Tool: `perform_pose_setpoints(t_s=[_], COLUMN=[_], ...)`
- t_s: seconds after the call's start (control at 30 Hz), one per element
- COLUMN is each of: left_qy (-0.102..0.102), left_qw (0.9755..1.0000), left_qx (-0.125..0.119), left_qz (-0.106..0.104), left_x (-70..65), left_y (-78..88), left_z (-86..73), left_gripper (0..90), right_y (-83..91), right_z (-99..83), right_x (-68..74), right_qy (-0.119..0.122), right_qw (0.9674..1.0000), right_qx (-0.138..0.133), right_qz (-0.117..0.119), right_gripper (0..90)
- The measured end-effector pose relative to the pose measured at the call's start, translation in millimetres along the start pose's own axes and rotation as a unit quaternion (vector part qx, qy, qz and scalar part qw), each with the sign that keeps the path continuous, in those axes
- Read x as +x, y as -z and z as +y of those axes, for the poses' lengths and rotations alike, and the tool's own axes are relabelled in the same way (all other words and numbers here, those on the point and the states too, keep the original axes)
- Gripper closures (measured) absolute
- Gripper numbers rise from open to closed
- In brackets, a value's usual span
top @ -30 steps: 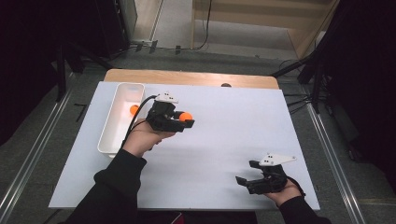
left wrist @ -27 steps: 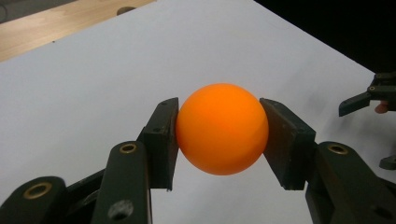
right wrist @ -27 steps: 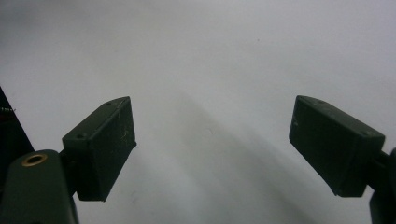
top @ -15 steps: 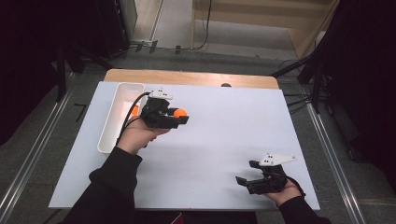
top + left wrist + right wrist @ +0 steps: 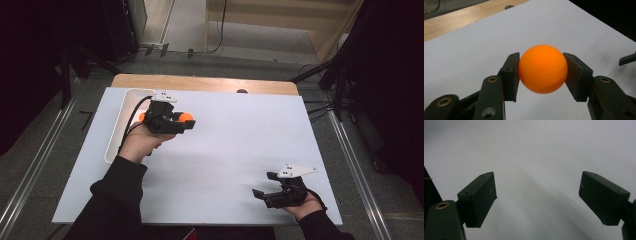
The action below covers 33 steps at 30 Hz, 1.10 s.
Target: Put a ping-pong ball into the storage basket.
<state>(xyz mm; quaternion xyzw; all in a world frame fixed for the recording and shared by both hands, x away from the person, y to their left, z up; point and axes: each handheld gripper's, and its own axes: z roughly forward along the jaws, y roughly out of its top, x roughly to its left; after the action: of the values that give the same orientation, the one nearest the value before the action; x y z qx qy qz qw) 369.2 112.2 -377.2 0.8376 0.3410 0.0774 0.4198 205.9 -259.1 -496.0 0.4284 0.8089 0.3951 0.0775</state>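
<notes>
Left hand-held gripper (image 5: 186,122), clamping orange ball (image 5: 542,68), has shifted nearer the tray (image 5: 116,131).

— What sort of place is this?
— A lab or recording studio. The table (image 5: 215,165) has a plain white sheet over a wooden top.
— And around the table?
— Dark stands and black curtains on both sides, cables (image 5: 320,107) trailing over grey carpet to its right, metal floor rails (image 5: 30,175) to its left.
</notes>
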Motion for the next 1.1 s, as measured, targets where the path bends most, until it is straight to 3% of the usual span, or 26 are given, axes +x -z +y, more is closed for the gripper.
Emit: perform_pose_setpoints(t_s=[1.1], left_qy=[0.024], left_qw=[0.9987], left_qx=[-0.003], left_qz=[0.045], left_x=[24.9], left_y=[18.6], left_z=[-7.0], left_gripper=[50.1], right_y=[-0.2], right_z=[-0.2], right_x=[-0.2], right_qy=[0.002], right_qw=[1.0000], right_qx=[0.002], right_qz=[0.000], right_gripper=[13.0])
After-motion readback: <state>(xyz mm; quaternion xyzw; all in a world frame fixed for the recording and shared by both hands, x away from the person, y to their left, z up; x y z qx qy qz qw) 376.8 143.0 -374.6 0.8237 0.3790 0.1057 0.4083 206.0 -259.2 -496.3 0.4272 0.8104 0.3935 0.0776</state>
